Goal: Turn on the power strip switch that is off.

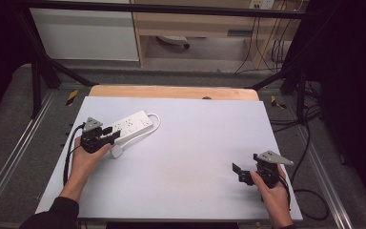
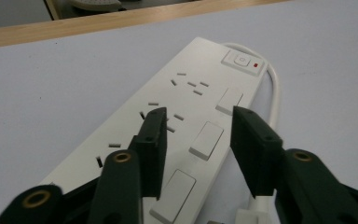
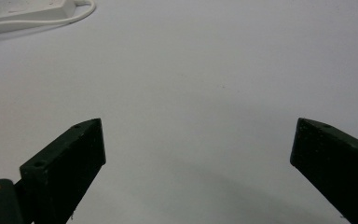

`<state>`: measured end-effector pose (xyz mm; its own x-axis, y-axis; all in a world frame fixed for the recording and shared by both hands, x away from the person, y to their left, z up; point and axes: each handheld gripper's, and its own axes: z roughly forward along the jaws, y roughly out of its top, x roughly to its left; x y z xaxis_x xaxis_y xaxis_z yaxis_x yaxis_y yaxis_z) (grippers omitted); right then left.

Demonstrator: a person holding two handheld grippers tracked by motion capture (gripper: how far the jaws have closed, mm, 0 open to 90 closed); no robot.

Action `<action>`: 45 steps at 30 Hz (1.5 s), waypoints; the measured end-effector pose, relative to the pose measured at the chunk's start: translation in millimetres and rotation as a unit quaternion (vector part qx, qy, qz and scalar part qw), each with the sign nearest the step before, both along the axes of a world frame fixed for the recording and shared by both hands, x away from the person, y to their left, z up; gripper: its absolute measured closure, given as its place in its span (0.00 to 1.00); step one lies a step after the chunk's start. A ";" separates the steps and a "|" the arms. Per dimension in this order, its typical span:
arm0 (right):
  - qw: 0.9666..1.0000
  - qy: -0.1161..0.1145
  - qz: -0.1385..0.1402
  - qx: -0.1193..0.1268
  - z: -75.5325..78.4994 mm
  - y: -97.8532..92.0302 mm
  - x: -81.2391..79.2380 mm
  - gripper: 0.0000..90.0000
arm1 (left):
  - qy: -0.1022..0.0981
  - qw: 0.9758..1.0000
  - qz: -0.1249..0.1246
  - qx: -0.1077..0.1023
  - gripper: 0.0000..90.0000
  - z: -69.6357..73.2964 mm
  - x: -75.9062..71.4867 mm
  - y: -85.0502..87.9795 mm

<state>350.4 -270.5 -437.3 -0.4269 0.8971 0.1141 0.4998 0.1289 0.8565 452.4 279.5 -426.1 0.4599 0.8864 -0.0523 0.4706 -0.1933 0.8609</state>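
The long white plastic power strip [image 1: 127, 126] lies far-left on the pale tabletop [image 1: 190, 157], its long axis running near-left to far-right. The left tool [image 2: 198, 130] hovers over its near end, part open and empty; the right tool [image 3: 198, 154], wide and empty, sits well apart.

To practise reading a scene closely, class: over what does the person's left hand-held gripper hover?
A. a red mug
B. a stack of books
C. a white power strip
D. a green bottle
C: in the left gripper view the left hand-held gripper has its jaws apart above the white power strip, over its sockets and rocker switches, pressing on nothing.
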 end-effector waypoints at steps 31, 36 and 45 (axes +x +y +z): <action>1.000 0.000 -0.001 -0.001 -0.2 -0.2 0.3 0.03 | -0.024 0.998 0.013 -0.048 0.09 11.2 -0.9 -7.6; 1.000 -0.001 -0.001 -0.001 -0.3 -0.8 0.5 0.03 | -0.027 0.997 0.015 -0.064 0.09 17.6 -3.7 -5.9; 1.000 0.000 -0.003 0.000 -0.2 -1.5 0.3 0.03 | -0.034 0.996 0.011 -0.081 0.10 35.4 -12.1 -2.5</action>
<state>350.6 -271.9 -437.6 -0.4210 0.8999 0.1137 0.5009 0.1262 0.8563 440.2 277.0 -390.6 0.4473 0.8791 -0.1648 0.4123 -0.0391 0.9102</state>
